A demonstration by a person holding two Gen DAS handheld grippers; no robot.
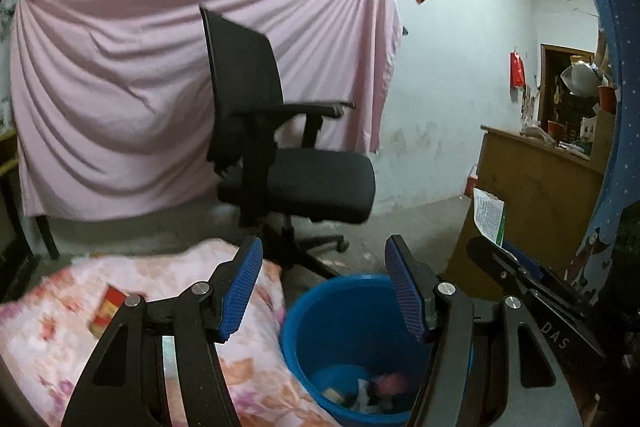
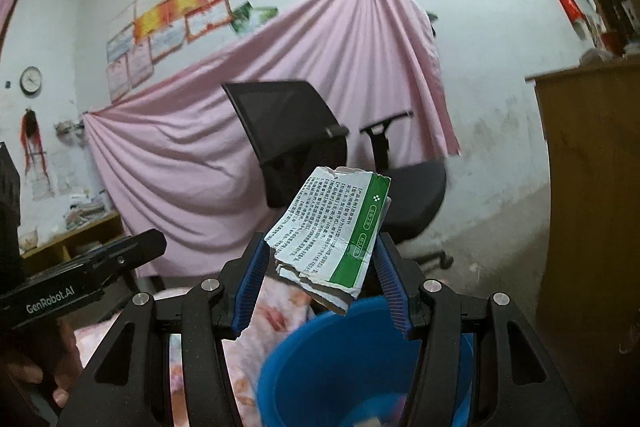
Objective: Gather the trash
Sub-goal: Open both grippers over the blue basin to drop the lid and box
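My right gripper (image 2: 322,255) is shut on a torn white and green carton (image 2: 332,227), holding it up above the rim of a blue bucket (image 2: 340,359). In the left wrist view the same carton (image 1: 489,219) shows at the right, over the bucket's far side. My left gripper (image 1: 324,283) is open with nothing between its blue pads, hovering over the bucket (image 1: 320,327). Several bits of trash (image 1: 376,391) lie on the bucket's bottom. A red and yellow packet (image 1: 107,309) lies on the floral bedding (image 1: 168,287) to the left.
A black office chair (image 1: 288,163) stands just behind the bucket, before a pink sheet (image 1: 112,99) hung on the wall. A wooden cabinet (image 1: 536,199) stands at the right. A person's hand (image 2: 36,371) holds the left gripper's handle.
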